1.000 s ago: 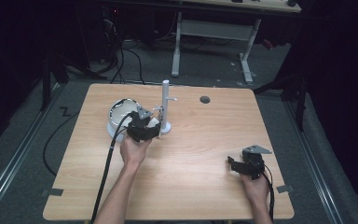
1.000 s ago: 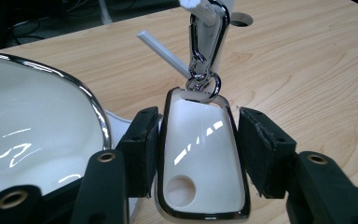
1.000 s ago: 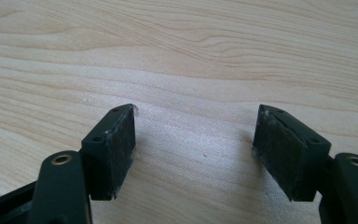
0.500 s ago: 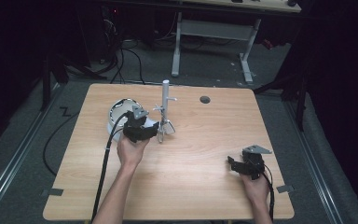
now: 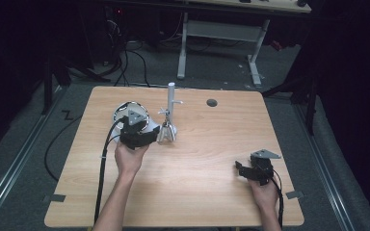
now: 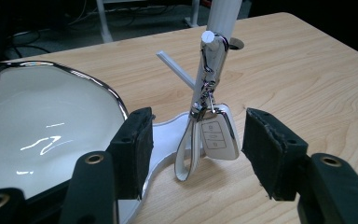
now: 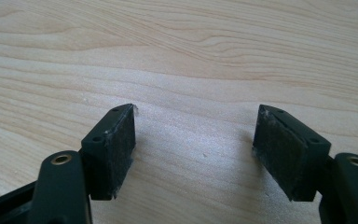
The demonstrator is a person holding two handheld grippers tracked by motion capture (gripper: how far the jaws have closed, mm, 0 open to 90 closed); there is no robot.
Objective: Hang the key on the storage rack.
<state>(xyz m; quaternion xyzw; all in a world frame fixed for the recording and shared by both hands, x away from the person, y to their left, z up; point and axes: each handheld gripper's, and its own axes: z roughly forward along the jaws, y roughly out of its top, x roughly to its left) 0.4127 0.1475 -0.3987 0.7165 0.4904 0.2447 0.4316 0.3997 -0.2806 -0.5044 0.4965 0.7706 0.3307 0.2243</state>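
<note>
Pale wooden table (image 6: 307,70) under my left gripper (image 6: 196,154), jaws just opened apart around nothing: light, slippery key fob (image 6: 219,137), best pinched across its flat faces.

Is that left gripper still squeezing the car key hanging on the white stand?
Apart. In the left gripper view the left gripper has just been opening; bare gaps show between both pads and the car key, which hangs from the white stand.

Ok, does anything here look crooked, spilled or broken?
Nothing stands out. The car key hangs straight by its clip from a peg of the white stand, strap dangling beside it. The left gripper has just opened, its jaws clear of the key. The white dish sits flat, unchipped.
</note>
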